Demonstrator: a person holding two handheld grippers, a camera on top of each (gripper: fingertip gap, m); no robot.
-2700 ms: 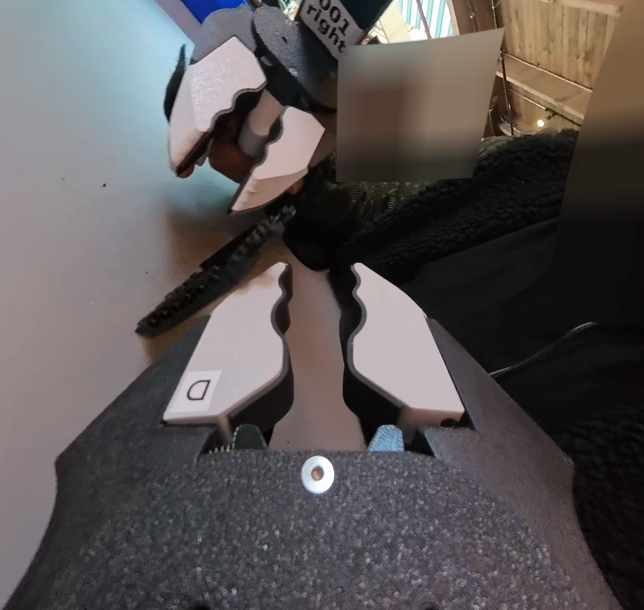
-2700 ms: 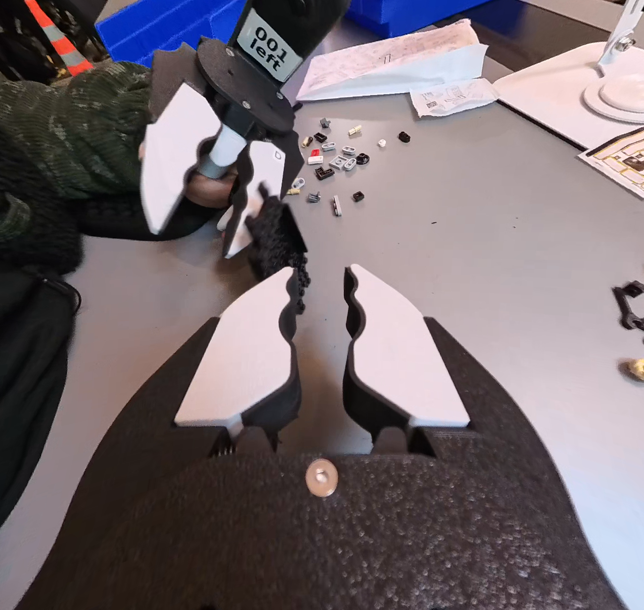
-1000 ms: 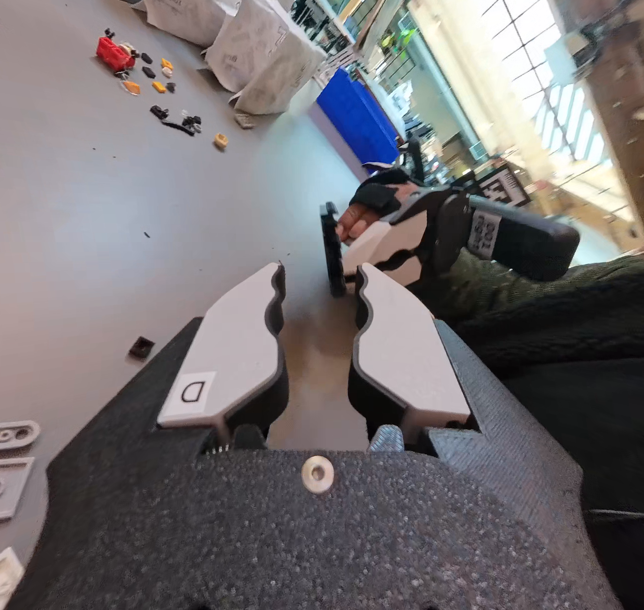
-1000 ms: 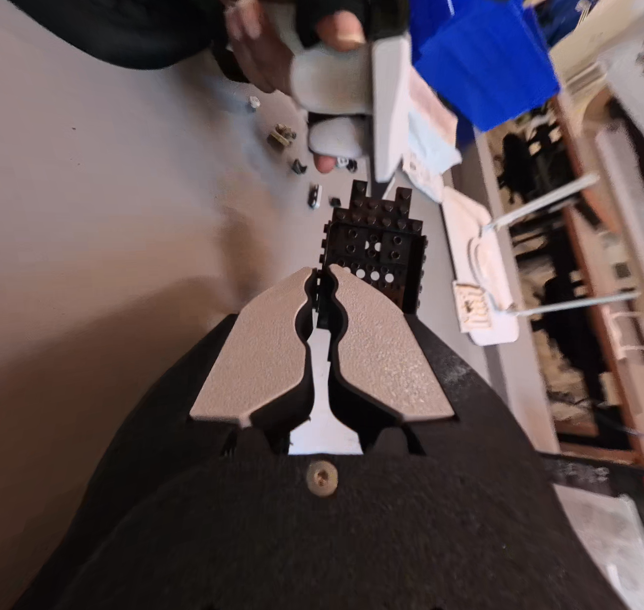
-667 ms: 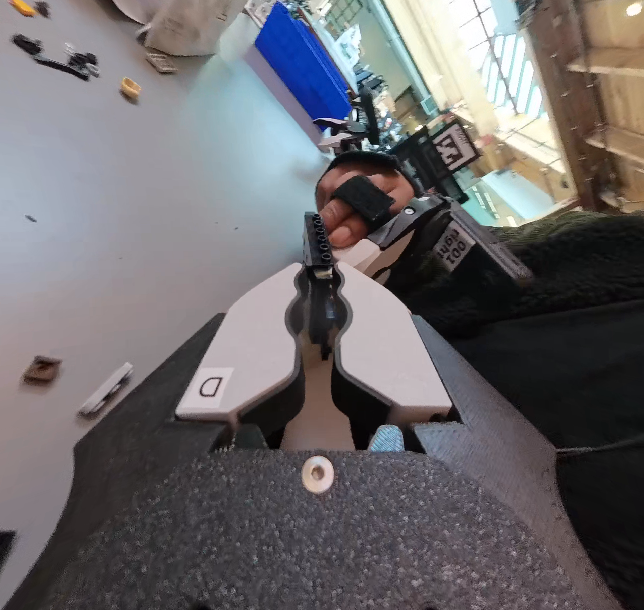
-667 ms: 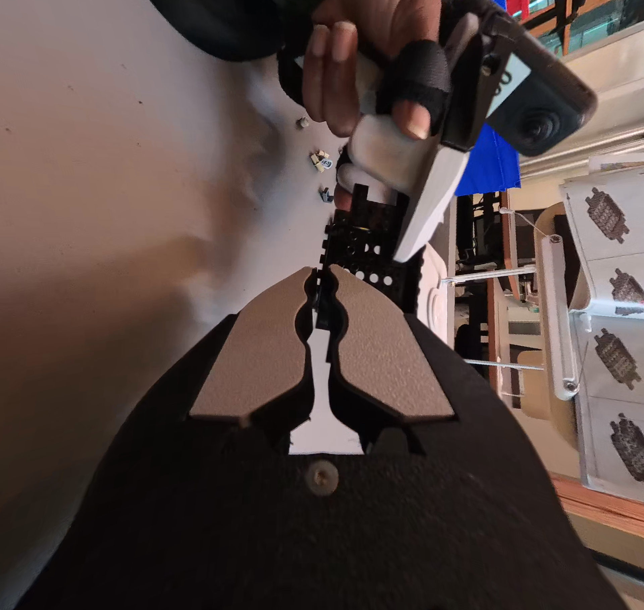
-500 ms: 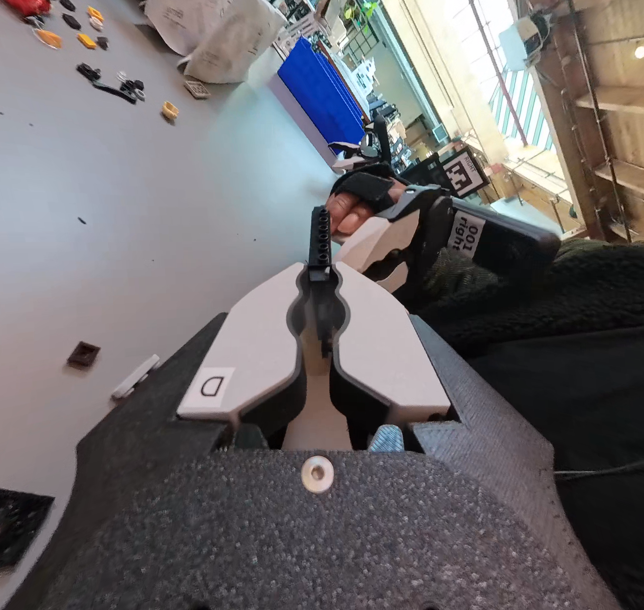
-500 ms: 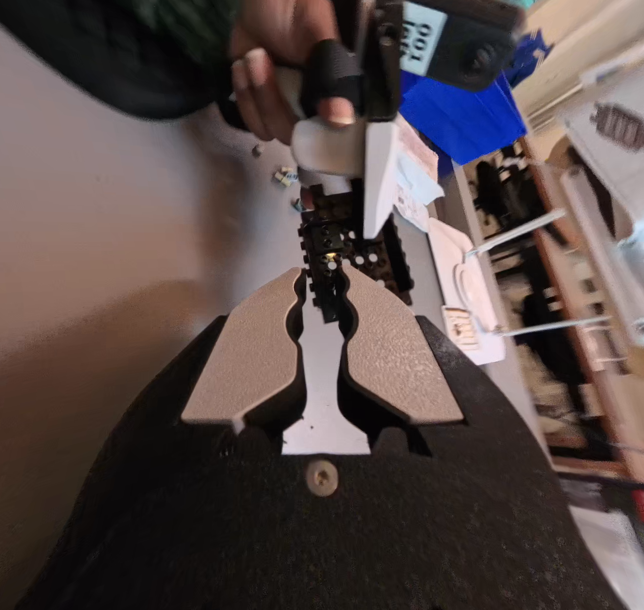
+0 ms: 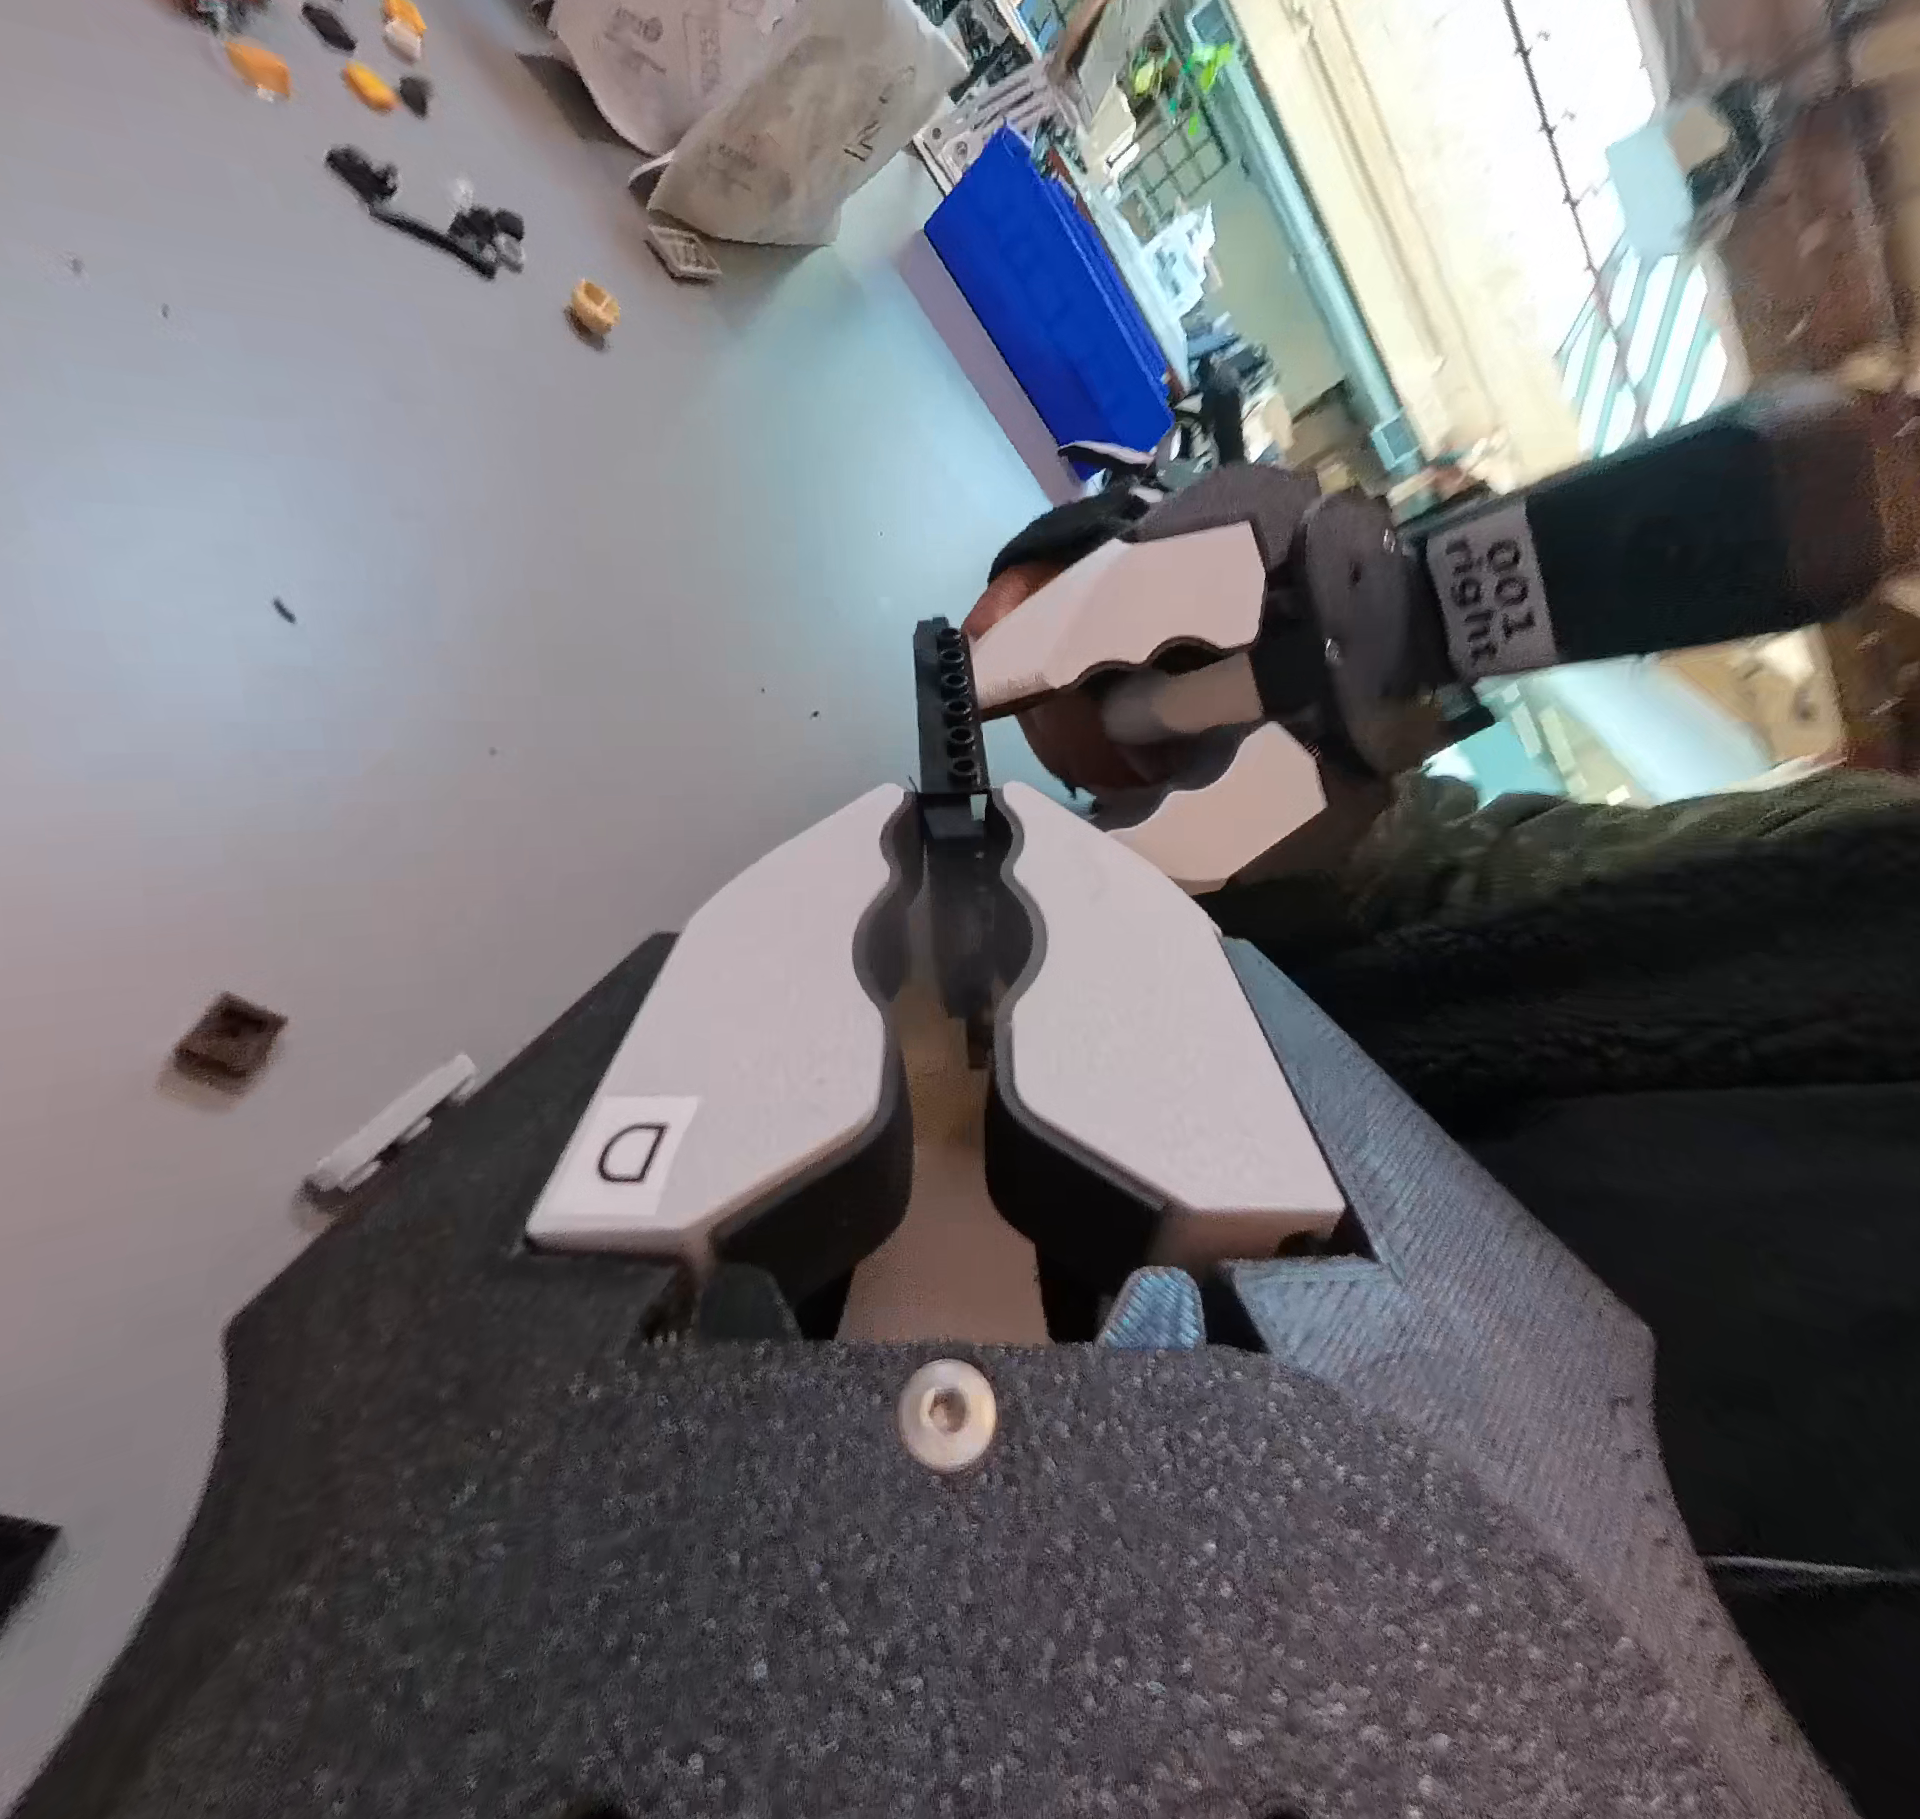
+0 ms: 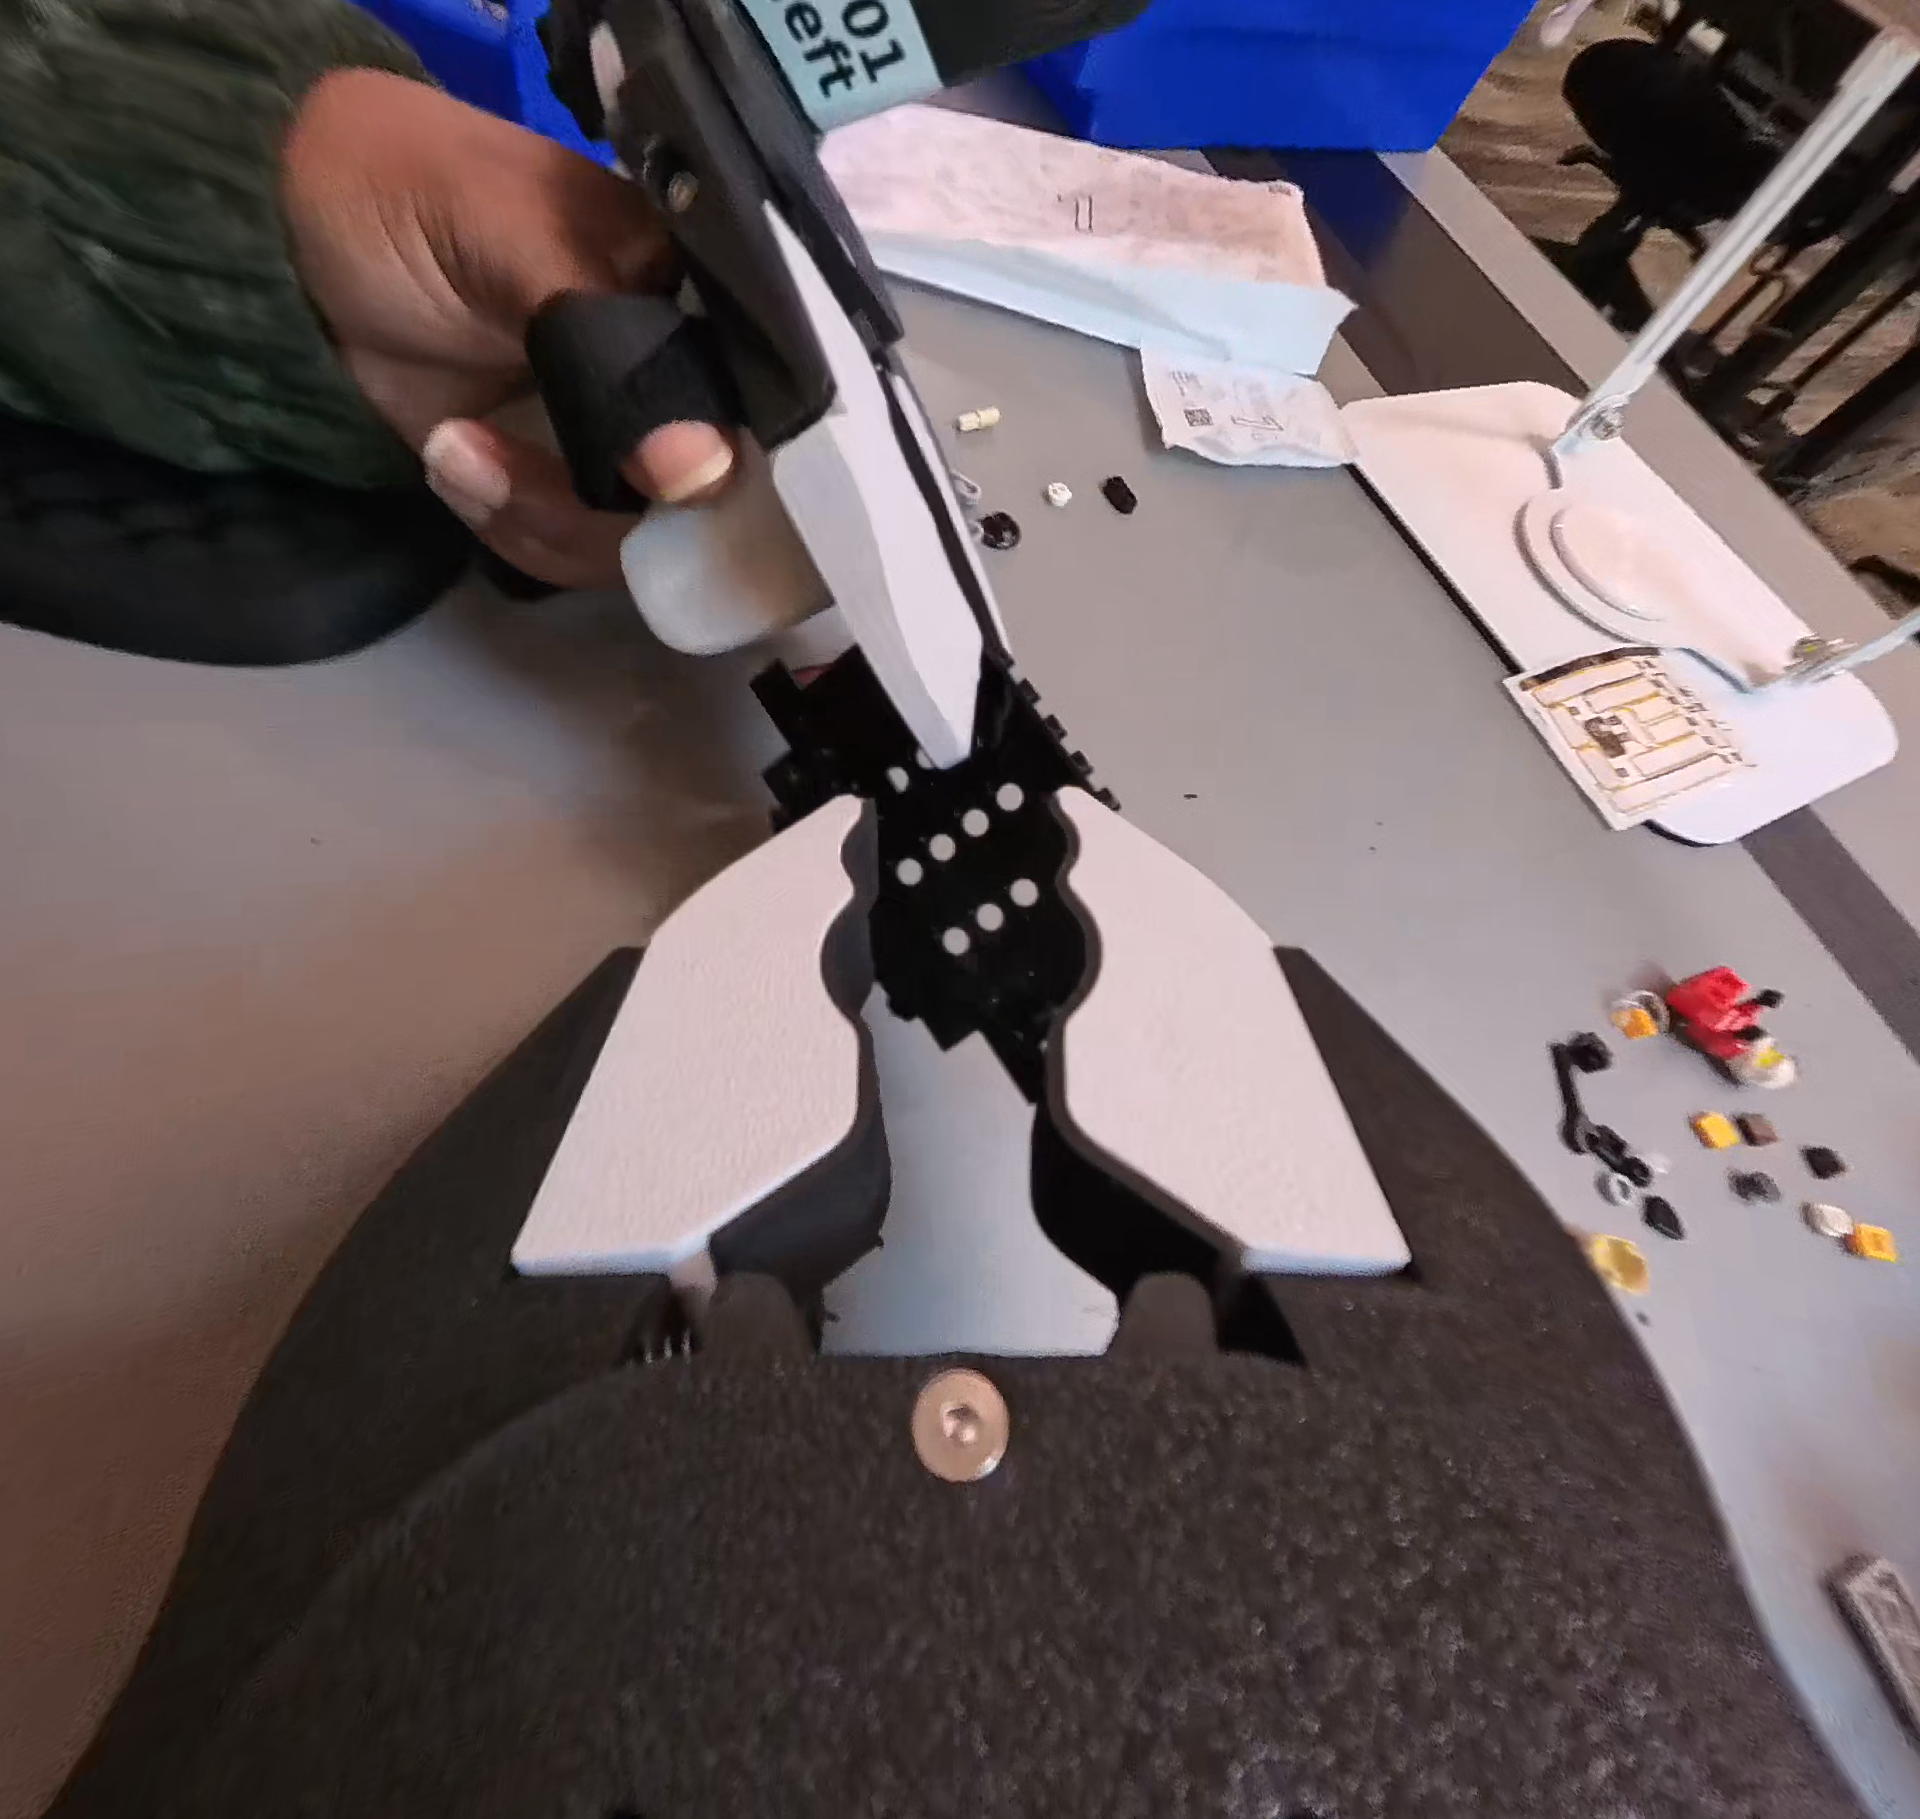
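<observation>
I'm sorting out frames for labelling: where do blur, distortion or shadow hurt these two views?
Left wrist view: wide-angle bending tilts the grey table; the bright windowed background is smeared, the small coloured bricks soft. Right wrist view: the hand is motion-blurred; a brownish shadow darkens the table's left side.

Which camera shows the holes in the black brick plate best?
The right wrist view: the black brick plate faces it flat, round holes showing. The left wrist view sees that plate only edge-on, a thin studded strip clamped by the left gripper.
</observation>
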